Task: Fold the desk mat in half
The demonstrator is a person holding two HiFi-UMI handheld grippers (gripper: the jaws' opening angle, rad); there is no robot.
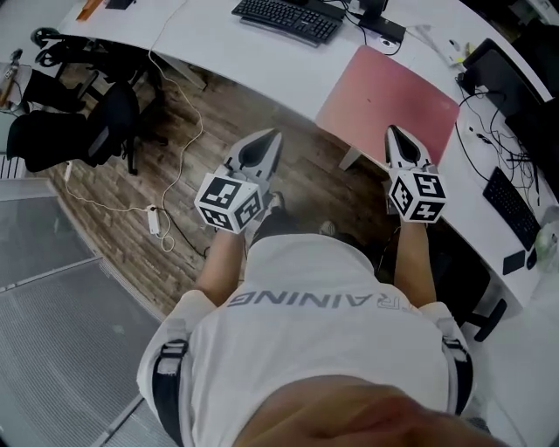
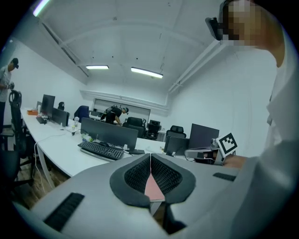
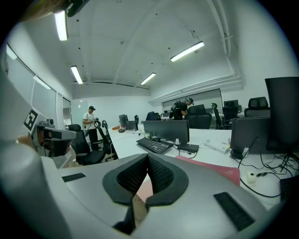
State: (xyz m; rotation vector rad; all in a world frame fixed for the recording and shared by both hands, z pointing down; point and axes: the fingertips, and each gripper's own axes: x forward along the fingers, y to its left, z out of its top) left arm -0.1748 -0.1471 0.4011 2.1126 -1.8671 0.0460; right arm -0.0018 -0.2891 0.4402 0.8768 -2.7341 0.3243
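As we face the worktop [image 1: 229,45], one mat [image 1: 389,96] lies unfolded.
Left gripper [image 1: 271,136] and right gripper [image 1: 394,132]: both closed, empty.

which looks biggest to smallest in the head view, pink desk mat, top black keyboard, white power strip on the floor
1. Desk mat, clearly largest.
2. Keyboard, second.
3. Power strip, smallest, though it lies farther from the camera than the desk things, so its look may understate it.

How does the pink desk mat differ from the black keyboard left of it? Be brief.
The desk mat is pink, the keyboard black. The desk mat is broad, the keyboard narrow. The desk mat reaches the desk's near edge; the keyboard sits farther back. Both lie flat on the desk.
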